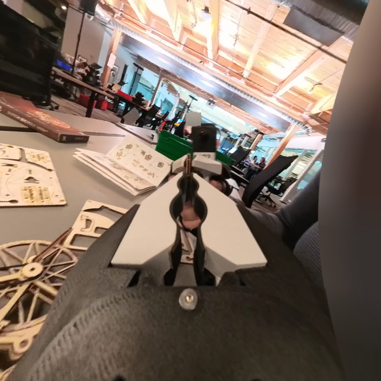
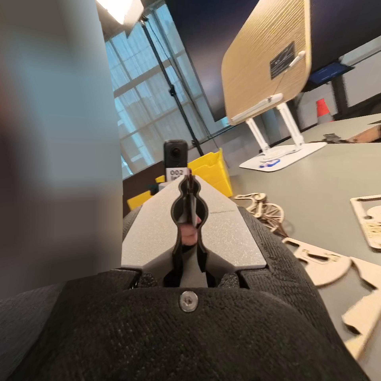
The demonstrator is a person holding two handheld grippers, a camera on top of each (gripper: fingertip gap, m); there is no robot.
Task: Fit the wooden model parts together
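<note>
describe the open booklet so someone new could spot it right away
On the grey table, past the pale wooden cut-out sheets, lies the booklet. It lies open, showing small drawings, unlike the closed brown box behind it.

A dark brown flat box [image 1: 44, 125] lies on the grey worktop [image 1: 86, 185] at the far left, with an open instruction booklet [image 1: 125, 167] nearer the middle and a green plastic bin [image 1: 171, 144] beyond it. In the right wrist view a yellow bin [image 2: 210, 171] stands at the worktop's edge, and a light wooden book stand [image 2: 266, 61] on a white base [image 2: 288, 154] is tilted back further right. A red and grey cone [image 2: 323, 111] stands beyond it.
</note>
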